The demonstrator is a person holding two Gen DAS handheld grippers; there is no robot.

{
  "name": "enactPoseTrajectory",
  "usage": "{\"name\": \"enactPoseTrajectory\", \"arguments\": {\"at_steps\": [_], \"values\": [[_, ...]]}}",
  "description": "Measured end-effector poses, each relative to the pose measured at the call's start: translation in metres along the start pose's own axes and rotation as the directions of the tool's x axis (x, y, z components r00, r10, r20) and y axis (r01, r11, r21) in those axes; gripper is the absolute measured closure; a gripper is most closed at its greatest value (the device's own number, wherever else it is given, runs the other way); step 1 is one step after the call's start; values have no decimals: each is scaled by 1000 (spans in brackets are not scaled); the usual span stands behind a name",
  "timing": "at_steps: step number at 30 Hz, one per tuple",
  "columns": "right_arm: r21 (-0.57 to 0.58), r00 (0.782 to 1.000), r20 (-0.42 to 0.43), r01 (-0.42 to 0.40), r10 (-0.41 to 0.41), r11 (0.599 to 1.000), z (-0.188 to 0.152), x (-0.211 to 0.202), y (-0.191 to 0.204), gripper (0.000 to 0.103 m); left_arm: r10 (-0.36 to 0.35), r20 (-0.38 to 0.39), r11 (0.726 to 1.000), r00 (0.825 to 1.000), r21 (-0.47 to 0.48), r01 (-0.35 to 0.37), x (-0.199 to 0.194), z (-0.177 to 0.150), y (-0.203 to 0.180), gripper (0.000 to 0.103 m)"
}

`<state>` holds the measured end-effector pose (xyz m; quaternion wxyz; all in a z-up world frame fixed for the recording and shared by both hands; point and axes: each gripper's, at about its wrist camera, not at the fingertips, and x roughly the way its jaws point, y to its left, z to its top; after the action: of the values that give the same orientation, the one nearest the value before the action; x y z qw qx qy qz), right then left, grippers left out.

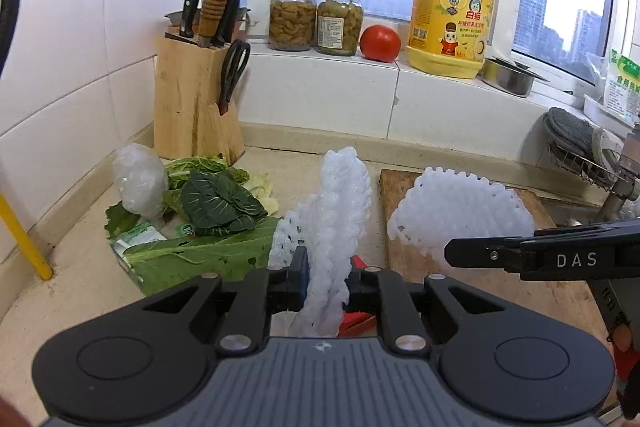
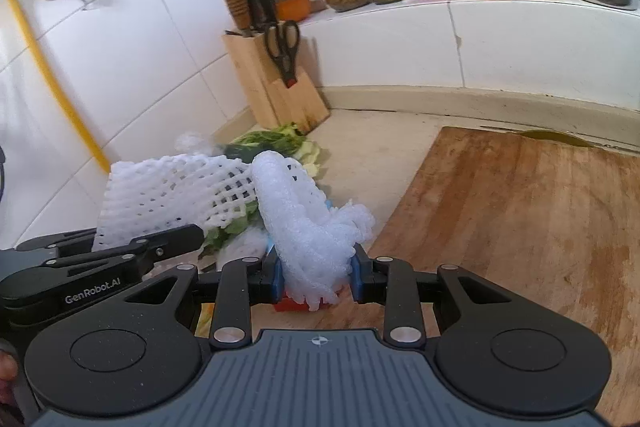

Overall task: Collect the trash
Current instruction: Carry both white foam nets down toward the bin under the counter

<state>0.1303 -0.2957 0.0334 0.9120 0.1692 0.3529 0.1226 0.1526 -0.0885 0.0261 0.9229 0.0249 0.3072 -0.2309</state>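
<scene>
Our left gripper (image 1: pixel 326 283) has its jaws closed on a white foam net (image 1: pixel 336 219), which stands up between them and flops over at the top. Our right gripper (image 2: pixel 316 275) grips a second foam net (image 2: pixel 304 215) the same way, its jaws pressed in on the bunched mesh; in the left wrist view this second net (image 1: pixel 460 215) shows above the cutting board (image 1: pixel 560 291), with the right gripper (image 1: pixel 540 259) reaching in from the right. Something red (image 1: pixel 356 321) lies just below the left jaws, and we cannot tell what it is. Past the left gripper, on the counter (image 1: pixel 80 287), we see a heap of green leaves (image 1: pixel 208 227) with a crumpled clear plastic bag (image 1: pixel 140 179) at its far left and a small green and white packet (image 1: pixel 136 239) beside it. Behind the heap, in the corner, stands a wooden knife block (image 1: pixel 192 107) holding knives and scissors (image 1: pixel 234 75). On the window sill sit two glass jars (image 1: pixel 316 21) of pickles, a tomato (image 1: pixel 380 43), a yellow detergent jug (image 1: pixel 452 11) and a small steel pot (image 1: pixel 508 77). At the far right a wire rack (image 1: pixel 580 155) holds a grey scrubbing pad.
</scene>
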Motion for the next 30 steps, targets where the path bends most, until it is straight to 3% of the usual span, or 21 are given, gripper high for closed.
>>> {"name": "enactPoseTrajectory", "arguments": {"at_steps": [17,30], "values": [[-139,991,-65,-124,116,983,-8,0,44,65,111,37,989,993,-98,-107,-45,-27,3,88],[-200,975,-115,-210,190,957,-37,6,132,65,173,59,975,983,-153,-162,-115,-62,60,88]]}}
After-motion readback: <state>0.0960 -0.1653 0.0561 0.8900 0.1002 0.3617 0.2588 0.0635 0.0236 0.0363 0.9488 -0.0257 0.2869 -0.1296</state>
